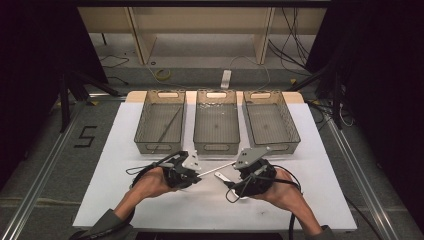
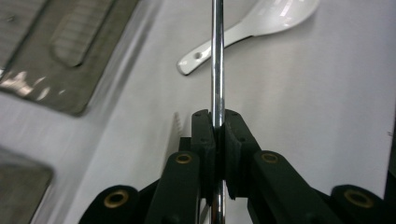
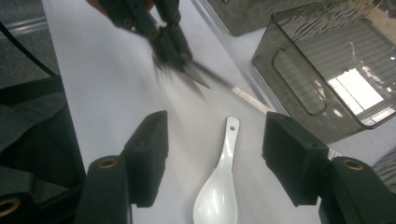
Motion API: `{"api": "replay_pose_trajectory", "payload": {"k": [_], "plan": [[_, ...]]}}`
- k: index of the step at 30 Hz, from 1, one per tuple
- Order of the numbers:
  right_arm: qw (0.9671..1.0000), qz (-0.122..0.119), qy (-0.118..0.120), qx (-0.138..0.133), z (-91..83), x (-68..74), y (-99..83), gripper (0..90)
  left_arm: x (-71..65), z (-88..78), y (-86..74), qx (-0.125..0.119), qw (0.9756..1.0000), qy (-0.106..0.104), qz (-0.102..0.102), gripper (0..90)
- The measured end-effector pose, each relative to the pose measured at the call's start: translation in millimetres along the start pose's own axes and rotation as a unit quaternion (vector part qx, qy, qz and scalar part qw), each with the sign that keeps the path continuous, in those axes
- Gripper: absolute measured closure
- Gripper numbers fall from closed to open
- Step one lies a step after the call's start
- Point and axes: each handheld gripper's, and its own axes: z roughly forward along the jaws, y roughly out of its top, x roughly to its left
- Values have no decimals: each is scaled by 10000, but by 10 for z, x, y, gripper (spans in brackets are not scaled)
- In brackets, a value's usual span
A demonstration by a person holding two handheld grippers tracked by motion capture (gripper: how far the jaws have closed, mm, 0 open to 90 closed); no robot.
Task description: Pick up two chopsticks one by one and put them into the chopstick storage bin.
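A thin shiny metal rod (image 1: 217, 170) runs from my left gripper (image 1: 197, 172) toward the right gripper. In the left gripper view the jaws are shut on the rod (image 2: 217, 60), which sticks out straight ahead of the gripper (image 2: 218, 126). A white ceramic spoon (image 1: 223, 177) lies on the white tabletop just past the rod's far part. In the right gripper view my right gripper (image 3: 215, 126) stands open, with the spoon (image 3: 219, 186) flat on the table between its jaws and untouched. Beyond it, the left gripper (image 3: 175, 51) is blurred, with the rod (image 3: 247, 95) in it.
Three clear mesh-patterned bins stand side by side behind the grippers: left bin (image 1: 142, 127), middle bin (image 1: 216, 147), right bin (image 1: 290, 125). A thin dark stick (image 1: 169, 127) lies in the left bin. The white board (image 1: 125, 190) ends at its front edge near the person's forearms.
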Motion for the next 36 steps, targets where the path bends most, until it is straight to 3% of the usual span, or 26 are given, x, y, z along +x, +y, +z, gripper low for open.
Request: {"api": "replay_pose_trajectory", "payload": {"k": [3, 9, 21, 28, 36], "plan": [[9999, 125, 2, -28, 33, -4, -39, 386, 77, -51, -32, -75, 9994, 92, -327, 839], [9987, 433, -98, -248, 140, -46, -129, 357, 185, -164, -76, -256, 9965, 249, -754, 839], [9956, 819, -159, -421, 272, -109, -244, 333, 353, -288, -180, -426, 9898, 487, -1270, 838], [9927, 1097, -107, -481, 317, -154, -301, 321, 484, -421, -262, -573, 9833, 689, -1586, 839], [9893, 1343, -92, -558, 344, -191, -351, 307, 643, -556, -398, -747, 9726, 941, -1989, 839]]}}
